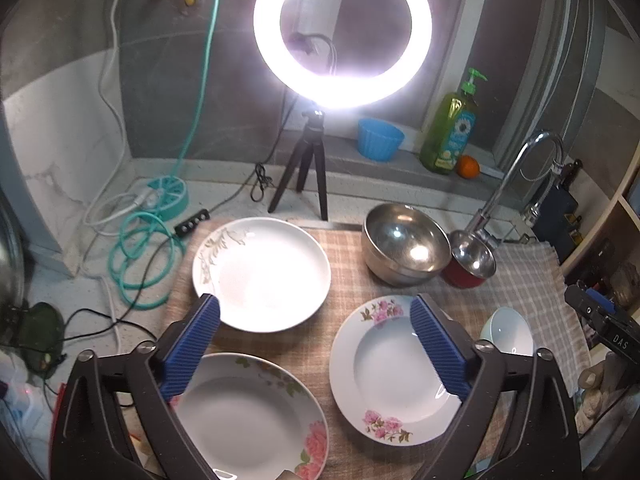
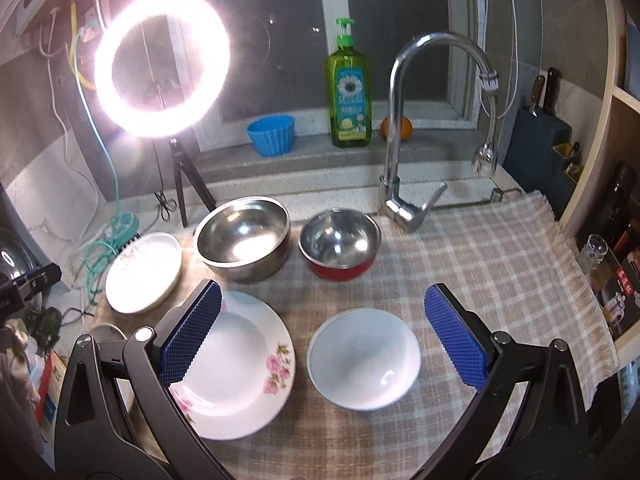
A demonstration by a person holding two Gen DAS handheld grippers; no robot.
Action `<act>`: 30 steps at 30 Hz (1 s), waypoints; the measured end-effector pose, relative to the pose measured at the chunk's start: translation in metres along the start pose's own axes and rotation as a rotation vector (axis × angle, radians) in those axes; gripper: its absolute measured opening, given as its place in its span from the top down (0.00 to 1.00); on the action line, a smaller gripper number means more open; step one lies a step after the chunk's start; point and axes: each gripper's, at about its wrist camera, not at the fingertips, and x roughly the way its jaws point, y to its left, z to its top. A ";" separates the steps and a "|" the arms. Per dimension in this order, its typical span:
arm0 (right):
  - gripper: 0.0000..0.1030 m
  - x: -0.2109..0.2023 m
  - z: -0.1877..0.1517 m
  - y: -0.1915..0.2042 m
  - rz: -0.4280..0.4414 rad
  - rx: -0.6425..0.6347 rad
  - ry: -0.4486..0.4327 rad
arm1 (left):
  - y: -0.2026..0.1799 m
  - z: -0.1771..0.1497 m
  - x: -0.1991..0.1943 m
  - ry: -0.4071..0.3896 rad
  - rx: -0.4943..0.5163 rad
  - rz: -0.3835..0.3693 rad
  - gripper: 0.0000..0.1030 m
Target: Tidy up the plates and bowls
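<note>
**On the checked cloth: plates and bowls laid out**

On the surface, a checked cloth [image 2: 480,248] carries three white plates: a pink-flowered plate [image 1: 394,368], a rose-rimmed plate [image 1: 248,416] and a pale-leafed plate [image 1: 262,274]. Behind stand a large steel bowl [image 2: 243,238] and a red-sided steel bowl [image 2: 339,243]. A plain white bowl [image 2: 364,358] sits beside the pink-flowered plate. Left gripper [image 1: 316,344] and right gripper [image 2: 322,334] hover with fingers released, grasping nothing.

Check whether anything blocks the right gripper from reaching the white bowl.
Nothing visible does. The right gripper is open, and the white bowl sits alone on the checked cloth just ahead; the pink-flowered plate lies apart, to its left.
</note>
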 end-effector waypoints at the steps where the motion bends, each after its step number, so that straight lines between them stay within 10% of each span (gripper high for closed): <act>1: 0.00 0.001 -0.004 -0.002 0.004 0.006 0.009 | 0.000 -0.001 0.004 0.011 -0.001 -0.010 0.14; 16: 0.44 0.039 -0.074 -0.007 0.153 0.085 0.310 | 0.000 -0.028 0.065 0.240 -0.057 -0.169 0.53; 30: 0.52 0.091 -0.108 -0.003 0.303 0.240 0.455 | -0.006 -0.034 0.108 0.363 -0.028 -0.188 0.70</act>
